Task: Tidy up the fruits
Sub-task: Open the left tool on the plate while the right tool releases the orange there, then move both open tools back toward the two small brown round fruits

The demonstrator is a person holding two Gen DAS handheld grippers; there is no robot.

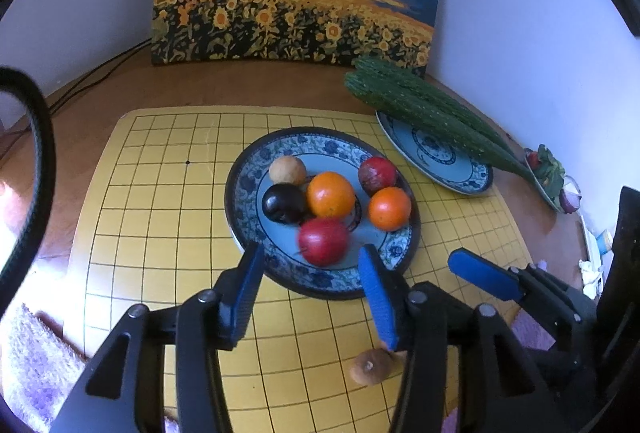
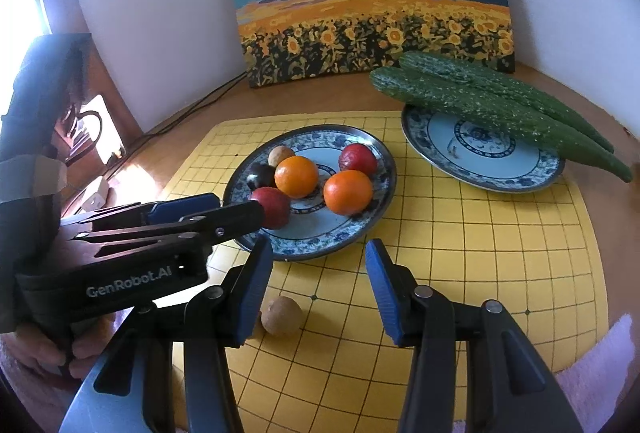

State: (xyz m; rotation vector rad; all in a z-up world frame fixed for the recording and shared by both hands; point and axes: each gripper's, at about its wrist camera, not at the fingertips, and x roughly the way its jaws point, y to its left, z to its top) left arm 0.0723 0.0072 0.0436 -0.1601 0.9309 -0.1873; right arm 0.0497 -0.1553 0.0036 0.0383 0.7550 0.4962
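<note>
A blue-patterned plate [image 1: 312, 283] on the yellow grid mat [image 1: 160, 217] holds two oranges [image 1: 331, 193], a dark plum [image 1: 284, 203], a tan fruit [image 1: 287, 171] and two red fruits. The nearer red fruit [image 1: 323, 241] lies on the plate just past my left gripper [image 1: 311, 253], whose jaws stand open around it without touching. In the right wrist view my right gripper [image 2: 318, 247] is open and holds nothing, hovering over the mat before the plate [image 2: 384, 161]. A small brown fruit [image 2: 282, 315] lies on the mat beside its left finger.
A second patterned plate [image 2: 480, 161] at the back right carries two long cucumbers [image 2: 480, 101]. A sunflower painting [image 2: 372, 1] leans against the wall behind. A third plate with greens [image 1: 550, 173] sits at the far right edge. Cables run along the back left.
</note>
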